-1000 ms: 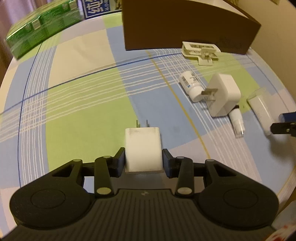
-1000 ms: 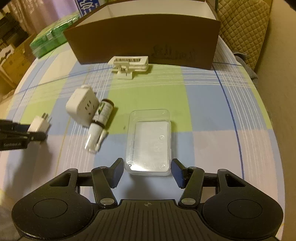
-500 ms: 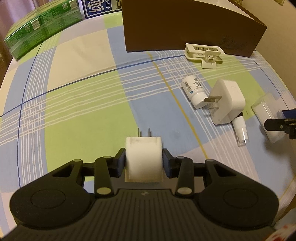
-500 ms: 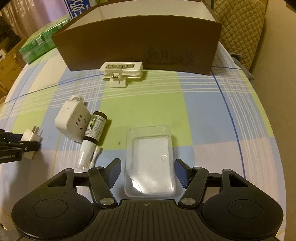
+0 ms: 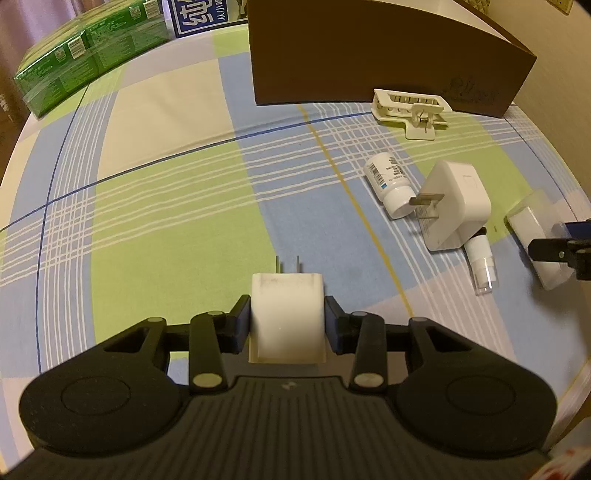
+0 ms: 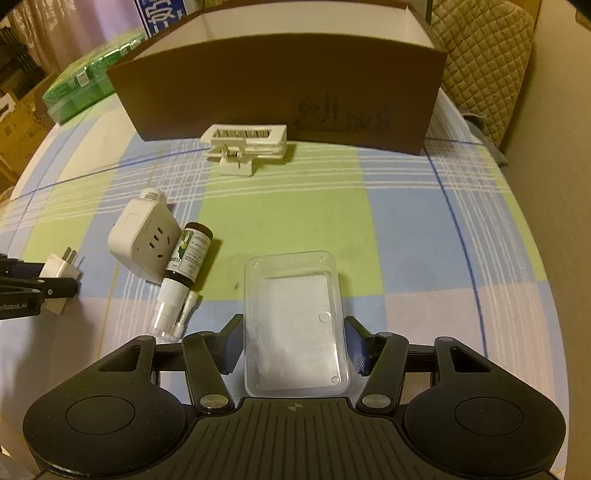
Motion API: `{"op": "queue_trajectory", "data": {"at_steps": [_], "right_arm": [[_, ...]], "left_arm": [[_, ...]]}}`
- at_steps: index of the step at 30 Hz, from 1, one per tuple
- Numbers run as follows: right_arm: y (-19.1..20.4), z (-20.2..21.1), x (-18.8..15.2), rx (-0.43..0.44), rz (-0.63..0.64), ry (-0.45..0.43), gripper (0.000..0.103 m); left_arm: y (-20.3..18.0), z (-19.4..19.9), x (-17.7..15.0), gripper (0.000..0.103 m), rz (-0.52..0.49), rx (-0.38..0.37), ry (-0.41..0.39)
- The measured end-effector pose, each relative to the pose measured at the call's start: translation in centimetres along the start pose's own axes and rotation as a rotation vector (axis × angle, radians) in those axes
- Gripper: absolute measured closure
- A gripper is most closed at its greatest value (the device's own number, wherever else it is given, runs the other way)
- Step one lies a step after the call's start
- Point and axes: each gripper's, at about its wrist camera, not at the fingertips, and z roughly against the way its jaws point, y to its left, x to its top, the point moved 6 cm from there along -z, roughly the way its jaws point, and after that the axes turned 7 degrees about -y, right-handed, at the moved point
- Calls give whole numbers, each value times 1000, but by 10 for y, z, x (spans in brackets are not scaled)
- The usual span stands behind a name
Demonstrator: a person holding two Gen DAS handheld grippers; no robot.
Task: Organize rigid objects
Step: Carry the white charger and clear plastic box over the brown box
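My left gripper (image 5: 288, 314) is shut on a white two-prong charger (image 5: 286, 295), held just above the checked cloth with its prongs pointing away. My right gripper (image 6: 293, 339) has a clear plastic box (image 6: 295, 317) deep between its fingers. Its jaws are closing and the pads touch the box's long sides. A white socket adapter (image 6: 144, 236), a brown spray bottle (image 6: 186, 258), a white pill bottle (image 5: 388, 181) and a white clip (image 6: 247, 144) lie loose between the two grippers. In the left wrist view the right gripper's fingers (image 5: 550, 249) show at the right edge.
An open brown cardboard box (image 6: 280, 85) stands at the back of the table, just behind the clip. Green packs (image 5: 85, 55) and a blue carton (image 5: 199, 14) sit at the far left. A quilted chair back (image 6: 487, 48) is beyond the table's right edge.
My right gripper moved forward around the clear box, widened its jaws, then narrowed them onto the box's sides. The left gripper kept still with the charger.
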Motion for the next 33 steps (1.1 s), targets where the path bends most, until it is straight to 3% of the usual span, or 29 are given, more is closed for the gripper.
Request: {"op": "queue_trajectory", "data": {"at_steps": [9,16,23,33], "right_arm": [[-13,20,13,1,-28,-50,50],[-18,31,31,21,-37,-85,50],[-16,41,67,65,-22,-149,50],[-17,50,143,129,-12,-267,50]], "left_arm": [[2,16,2,68,29,-5,-27],[7,40,22,68,61,-2,-99],[10,66,62,68,75,-22,-196],[-5,74,138,68,15,-56,-308]]}}
